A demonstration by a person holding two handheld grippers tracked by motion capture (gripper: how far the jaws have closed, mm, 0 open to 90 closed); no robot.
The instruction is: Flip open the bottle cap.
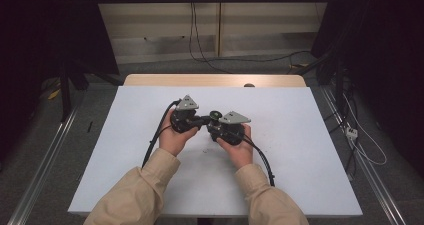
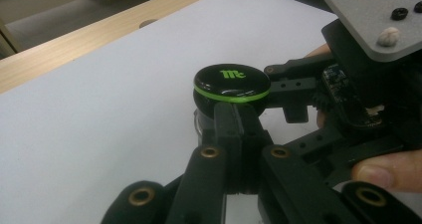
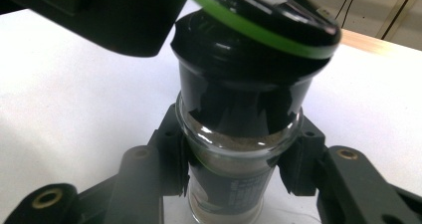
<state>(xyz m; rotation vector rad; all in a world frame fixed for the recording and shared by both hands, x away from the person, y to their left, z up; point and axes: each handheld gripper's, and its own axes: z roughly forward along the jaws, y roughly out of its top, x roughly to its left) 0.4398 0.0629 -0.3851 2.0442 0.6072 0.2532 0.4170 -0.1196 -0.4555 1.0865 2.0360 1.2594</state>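
A small glass spice jar [image 1: 215,117] with a black cap stands upright mid-table between both hand-held grippers. My right gripper [image 3: 239,159] is shut on the glass body [image 3: 234,194], one pad on each side below the cap. The flip lid [image 3: 259,15], black with a green ring, sits tilted on the cap. My left gripper [image 2: 234,109] is shut, its fingers pressed together with nothing between them. Their tips touch the cap just under the green ring [image 2: 232,95]. The right gripper's fingers [image 2: 293,79] reach in from the right in the left gripper view.
A white sheet [image 1: 300,150] covers the table, with a wooden strip [image 1: 215,80] along the far edge. Black cables [image 1: 152,145] trail from both grippers toward the person. Metal rails [image 1: 45,165] and loose wires [image 1: 360,140] flank the table on the floor.
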